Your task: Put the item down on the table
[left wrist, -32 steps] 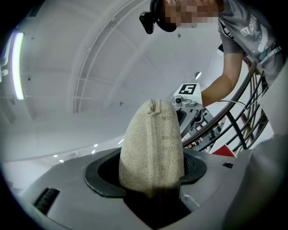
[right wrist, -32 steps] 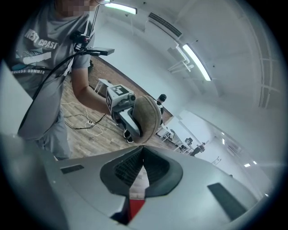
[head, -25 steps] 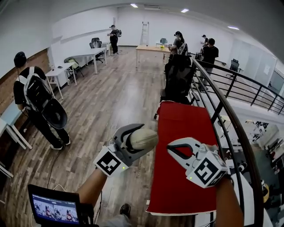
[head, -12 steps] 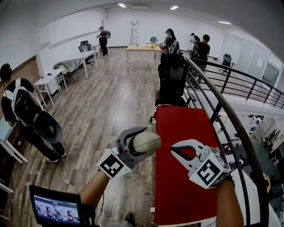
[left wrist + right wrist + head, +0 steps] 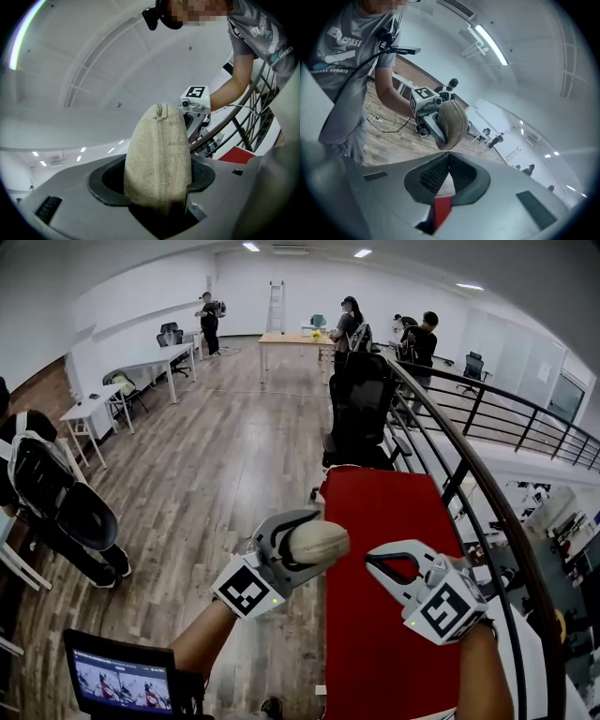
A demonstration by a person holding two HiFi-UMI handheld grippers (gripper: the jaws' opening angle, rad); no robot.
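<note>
off the left tongs' outer side, a person with a backpack (image 5: 42, 488) has slid toward the picture's edge over the last second, and the wooden floor (image 5: 234, 456) has run back under both tongs, so the wearer appears to be walking forward. the left tongs (image 5: 305, 538) have not changed their hold. their jaws stand wide, clamped on the beige cloth pouch (image 5: 322, 542), which sticks out past the tips just as it did a second ago. this pouch, the task's item, hangs in the air at the left edge of the red table (image 5: 394, 512), which lies ahead of and below both tongs and has drawn nearer. the right tongs (image 5: 369, 559), just beside the left pair and above the red top, are closed tip to tip with nothing between them. past their outer side runs a black railing (image 5: 473, 474). the carry looks nearly done: the pouch likely has to go a little further over the table and down before the left jaws let go.
</note>
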